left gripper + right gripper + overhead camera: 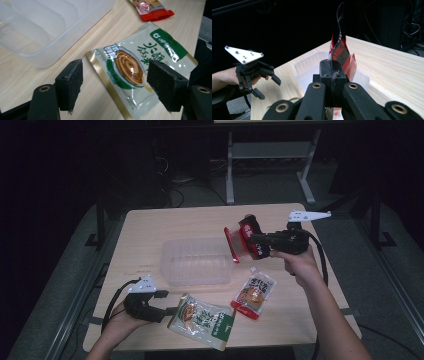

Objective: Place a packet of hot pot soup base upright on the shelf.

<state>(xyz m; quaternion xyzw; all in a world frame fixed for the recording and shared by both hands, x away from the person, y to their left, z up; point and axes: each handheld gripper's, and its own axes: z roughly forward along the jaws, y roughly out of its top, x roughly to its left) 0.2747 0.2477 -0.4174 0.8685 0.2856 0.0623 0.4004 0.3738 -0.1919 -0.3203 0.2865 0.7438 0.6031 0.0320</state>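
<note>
Bin [197, 262] of clear plastic sits mid-table [150, 227], nothing inside that I can see, ribbed floor bare. My right gripper [250, 242] is clenched on a red-and-black packet [242, 240], held in the air over the bin's right end, packet not touching it. My left gripper [172, 310] has its jaws spread, nothing between the pads; they stand on either side of the near end of the green-and-white pouch [202, 320], which lies flat on the table in front of the bin. Red-and-orange pouch [254, 293] lies just right of it, outside the bin too.
</note>
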